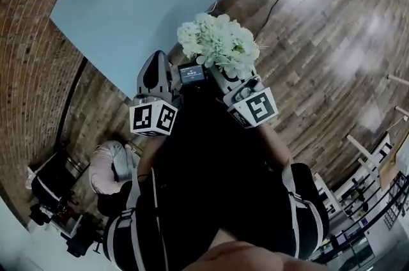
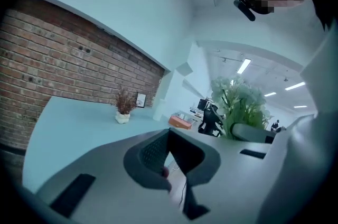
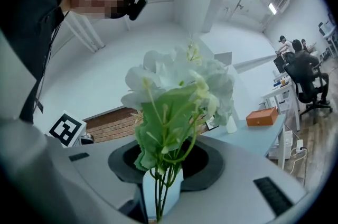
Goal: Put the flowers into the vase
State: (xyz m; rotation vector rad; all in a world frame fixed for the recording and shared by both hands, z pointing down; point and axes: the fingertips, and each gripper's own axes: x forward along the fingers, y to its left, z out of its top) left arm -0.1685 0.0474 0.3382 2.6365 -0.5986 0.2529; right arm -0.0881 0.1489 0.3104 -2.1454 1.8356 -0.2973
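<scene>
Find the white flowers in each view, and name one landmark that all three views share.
Head view: flowers at centre, near the table corner.
Left gripper view: flowers right of centre, in the middle distance.
Right gripper view: flowers at centre, stems clamped in the right gripper.
Shared landmark: brick wall.
</scene>
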